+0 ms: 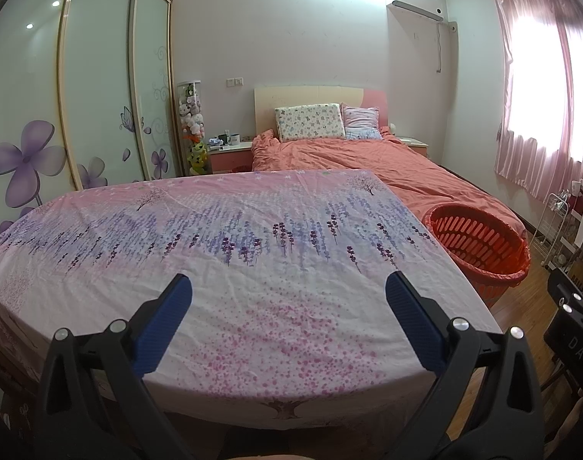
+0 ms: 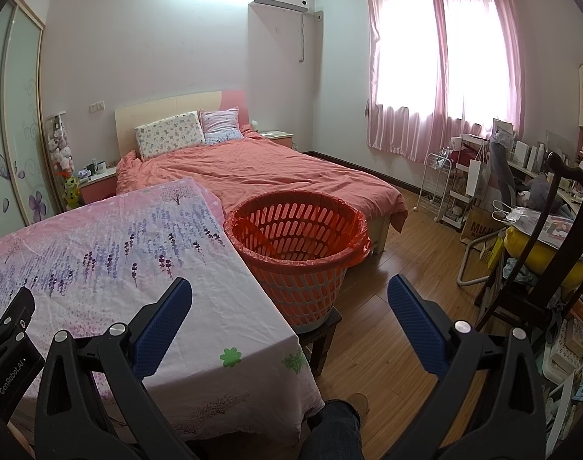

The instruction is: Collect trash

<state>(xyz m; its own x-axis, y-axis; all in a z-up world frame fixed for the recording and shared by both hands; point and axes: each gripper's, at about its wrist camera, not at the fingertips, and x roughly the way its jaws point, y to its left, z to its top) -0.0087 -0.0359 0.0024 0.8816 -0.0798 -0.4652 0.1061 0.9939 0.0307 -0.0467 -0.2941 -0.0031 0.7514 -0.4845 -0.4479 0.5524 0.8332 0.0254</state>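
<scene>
An orange slotted basket [image 2: 297, 245] lined with a red bag stands on a low dark stool at the table's right edge; it also shows in the left wrist view [image 1: 479, 245]. The basket looks empty inside. My left gripper [image 1: 289, 287] is open and empty above the table with the pink and purple flowered cloth [image 1: 230, 230]. My right gripper [image 2: 289, 287] is open and empty, over the table's right edge [image 2: 253, 280] near the basket. The left gripper's body shows at the left edge of the right wrist view [image 2: 7, 341]. I see no trash on the cloth.
A bed with an orange cover [image 2: 260, 172] lies behind the table and basket. A wardrobe with flower doors [image 1: 80, 96] stands on the left. A dark wooden chair [image 2: 552, 253], a white cart [image 2: 437, 184] and cluttered shelves fill the right. Wooden floor [image 2: 398, 268] lies between.
</scene>
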